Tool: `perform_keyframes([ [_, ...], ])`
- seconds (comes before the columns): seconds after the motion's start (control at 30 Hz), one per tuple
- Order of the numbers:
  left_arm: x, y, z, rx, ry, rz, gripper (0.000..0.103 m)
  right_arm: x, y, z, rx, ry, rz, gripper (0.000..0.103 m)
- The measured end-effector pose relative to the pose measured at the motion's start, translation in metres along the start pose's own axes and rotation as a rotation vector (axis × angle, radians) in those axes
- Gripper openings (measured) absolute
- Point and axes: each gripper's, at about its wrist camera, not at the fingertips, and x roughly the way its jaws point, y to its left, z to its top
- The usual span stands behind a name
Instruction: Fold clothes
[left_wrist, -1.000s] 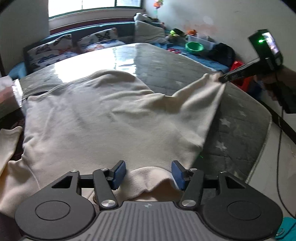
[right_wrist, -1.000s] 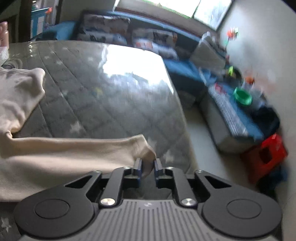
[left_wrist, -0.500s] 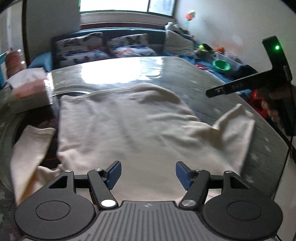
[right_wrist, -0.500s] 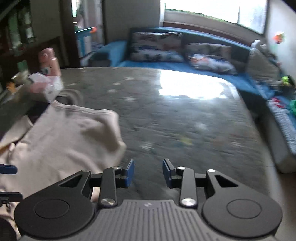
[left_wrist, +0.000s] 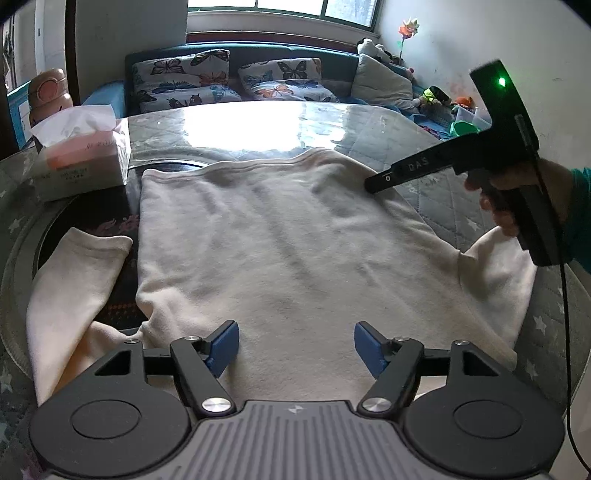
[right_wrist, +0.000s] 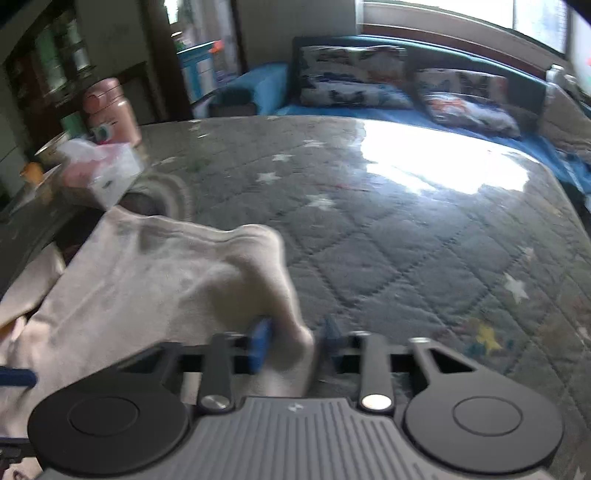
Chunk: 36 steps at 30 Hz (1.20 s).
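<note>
Now my left gripper (left_wrist: 295, 345), jaws opening and empty, hovers over the cream garment (left_wrist: 295, 251) spread ahead on the bench (right_wrist: 406, 236), while my right gripper (right_wrist: 291, 343), having dropped the sleeve, is closing on the hem corner.

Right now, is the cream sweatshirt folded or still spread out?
Spread, not folded: the cream sweatshirt lies flat as a single layer on the quilted table, the left sleeve and the right sleeve both splayed outward.
</note>
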Motion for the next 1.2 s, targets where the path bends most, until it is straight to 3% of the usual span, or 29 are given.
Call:
perform_keyframes([
  [0.1, -0.002, -0.002, -0.001, -0.004, -0.003, 0.0, 0.072, -0.007, 0.019, 0.002, -0.082, -0.033, -0.047, 0.01],
  [0.27, -0.002, -0.004, -0.002, 0.0, -0.006, 0.003, 0.073, -0.034, 0.08, -0.008, -0.368, -0.148, -0.134, 0.01],
  [0.4, -0.003, -0.003, -0.003, 0.0, -0.009, 0.001, 0.074, -0.036, 0.132, -0.034, -0.574, -0.099, -0.038, 0.012],
  [0.5, -0.004, -0.003, -0.003, 0.0, -0.011, 0.0, 0.075, -0.035, 0.136, -0.038, -0.515, -0.056, 0.074, 0.024],
  [0.77, -0.004, -0.003, -0.004, -0.003, -0.017, -0.007, 0.079, -0.04, 0.104, -0.02, -0.329, -0.031, 0.137, 0.027],
  [0.93, -0.003, -0.004, -0.004, -0.003, -0.018, -0.009, 0.08, -0.031, 0.125, -0.031, -0.441, -0.019, 0.11, 0.04],
  [1.07, -0.003, -0.004, -0.006, 0.002, -0.017, -0.006, 0.082, -0.021, 0.137, -0.03, -0.464, -0.043, 0.081, 0.04],
  [1.17, -0.003, -0.005, -0.007, 0.007, -0.015, -0.004, 0.083, -0.011, 0.139, -0.028, -0.477, -0.042, 0.061, 0.034],
  [1.2, -0.003, -0.004, -0.006, 0.006, -0.013, -0.005, 0.084, -0.008, 0.138, -0.026, -0.477, -0.037, 0.051, 0.021],
])
